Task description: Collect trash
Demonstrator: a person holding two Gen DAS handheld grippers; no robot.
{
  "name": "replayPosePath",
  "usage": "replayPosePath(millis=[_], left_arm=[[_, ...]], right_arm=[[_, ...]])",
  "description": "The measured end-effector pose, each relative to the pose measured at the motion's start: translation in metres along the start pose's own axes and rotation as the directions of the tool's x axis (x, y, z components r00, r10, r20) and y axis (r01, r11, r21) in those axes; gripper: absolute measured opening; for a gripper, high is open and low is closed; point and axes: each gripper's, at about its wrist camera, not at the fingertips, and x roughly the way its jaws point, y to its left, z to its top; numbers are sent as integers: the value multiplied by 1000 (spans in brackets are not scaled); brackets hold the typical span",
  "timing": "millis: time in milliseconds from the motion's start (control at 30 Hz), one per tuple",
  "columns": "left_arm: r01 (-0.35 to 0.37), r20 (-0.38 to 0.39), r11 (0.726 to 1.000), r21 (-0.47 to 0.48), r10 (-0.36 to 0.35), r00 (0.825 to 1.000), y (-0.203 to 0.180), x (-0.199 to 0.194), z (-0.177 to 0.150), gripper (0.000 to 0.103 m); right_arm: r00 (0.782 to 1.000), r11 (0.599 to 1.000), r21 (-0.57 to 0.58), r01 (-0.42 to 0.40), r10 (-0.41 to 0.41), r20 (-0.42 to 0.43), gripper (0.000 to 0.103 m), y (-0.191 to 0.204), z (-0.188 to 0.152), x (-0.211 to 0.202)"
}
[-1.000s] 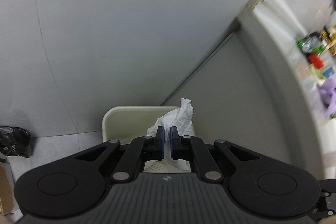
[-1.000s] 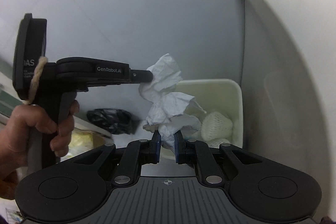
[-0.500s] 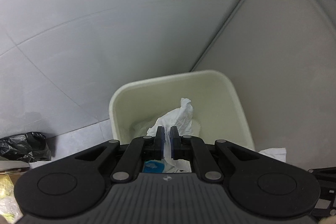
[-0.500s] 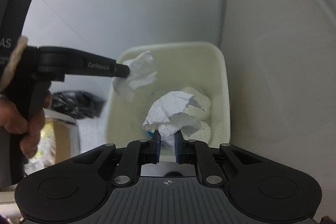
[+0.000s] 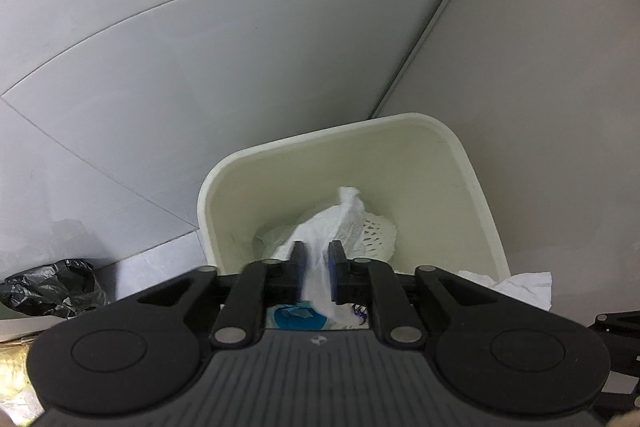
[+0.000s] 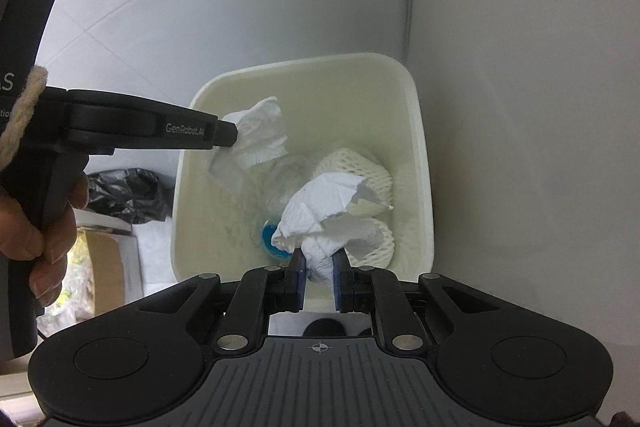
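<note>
While both wads hung over the bin (image 6: pixel 420 163), the left gripper (image 5: pixel 316 269) pinched one tissue (image 5: pixel 340 223) and the right gripper (image 6: pixel 318 273) clamped crumpled paper (image 6: pixel 320 215); releasing above its centre would be cleanest.

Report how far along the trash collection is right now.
Done: the cream bin already holds white foam fruit nets and a clear bottle with a blue cap. In hand: the left gripper pinches a crumpled tissue over the bin, and the right gripper pinches another tissue wad above it. Left: release both. A black bag lies beside the bin.
</note>
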Motion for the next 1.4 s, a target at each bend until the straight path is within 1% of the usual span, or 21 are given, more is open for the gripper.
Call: replayPosePath(millis=[33, 67, 100, 133, 167, 200, 233, 267, 300, 367, 467, 533, 667, 767, 800, 933, 1133, 1167, 1267, 1400], left_arm=[[-3, -1, 1000, -3, 3, 1000, 1, 0, 0, 22], [-7, 1, 1000, -4, 7, 1000, -5, -5, 2, 29], [-9, 3, 1000, -5, 9, 1000, -6, -7, 1, 35], [-12, 4, 1000, -7, 12, 1000, -6, -7, 2, 38], [-14, 6, 1000, -9, 14, 1000, -6, -8, 1, 46], [-14, 8, 1000, -12, 14, 1000, -4, -9, 1, 52], [-14, 9, 1000, -15, 15, 1000, 0, -8, 2, 55], [-14, 7, 1000, -19, 14, 1000, 1, -9, 2, 60], [-14, 4, 1000, -21, 14, 1000, 2, -9, 2, 62], [-17, -1, 1000, -23, 17, 1000, -1, -11, 7, 64], [-17, -1, 999, -27, 17, 1000, -3, -13, 10, 69], [-15, 3, 999, -31, 15, 1000, -2, -15, 11, 72], [-5, 12, 999, -38, 5, 1000, -8, -24, 11, 78], [6, 23, 999, -54, -4, 1000, -5, -35, 12, 83], [9, 27, 998, -60, -8, 1000, -4, -39, 13, 84], [14, 52, 998, -65, -11, 999, -4, -55, 12, 89], [20, 89, 997, -77, -13, 996, -6, -81, 13, 92], [20, 97, 997, -81, -12, 995, -6, -87, 13, 93], [16, 114, 996, -91, -5, 993, -7, -105, 13, 95], [20, 130, 992, -123, -4, 992, -8, -127, 15, 98]], right_arm=[[1000, 1000, 5, -2, 2, 6, 19, 2, 1, -3], [1000, 1000, 9, -5, 5, 4, 19, 2, 1, -2], [1000, 1000, 17, -10, 10, -1, 24, 2, 1, -1], [1000, 1000, 24, -16, 16, -4, 31, 2, 2, -2], [1000, 999, 31, -20, 20, -2, 35, 2, 2, -3], [1000, 999, 35, -25, 25, 1, 43, 2, 2, -5], [1000, 999, 38, -30, 30, 3, 50, 3, 2, -6], [999, 999, 38, -35, 35, 6, 52, 4, 2, -8], [999, 999, 36, -40, 39, 7, 52, 5, 3, -9], [999, 999, 28, -42, 42, 4, 52, 8, 3, -11], [999, 999, 16, -46, 46, 2, 53, 11, 3, -16], [999, 999, 9, -48, 48, 3, 60, 13, 3, -20], [999, 998, -24, -51, 51, 3, 62, 19, 3, -29], [999, 997, -65, -51, 52, 13, 66, 27, 3, -39], [998, 996, -76, -53, 54, 20, 69, 29, 3, -45], [996, 990, -118, -77, 81, 36, 73, 37, 2, -67], [992, 972, -219, -84, 102, 76, 74, 51, 1, -110], [991, 969, -230, -87, 109, 84, 74, 52, 1, -119], [986, 963, -252, -96, 127, 108, 79, 53, 1, -145], [981, 959, -269, -90, 133, 143, 80, 53, 2, -174]])
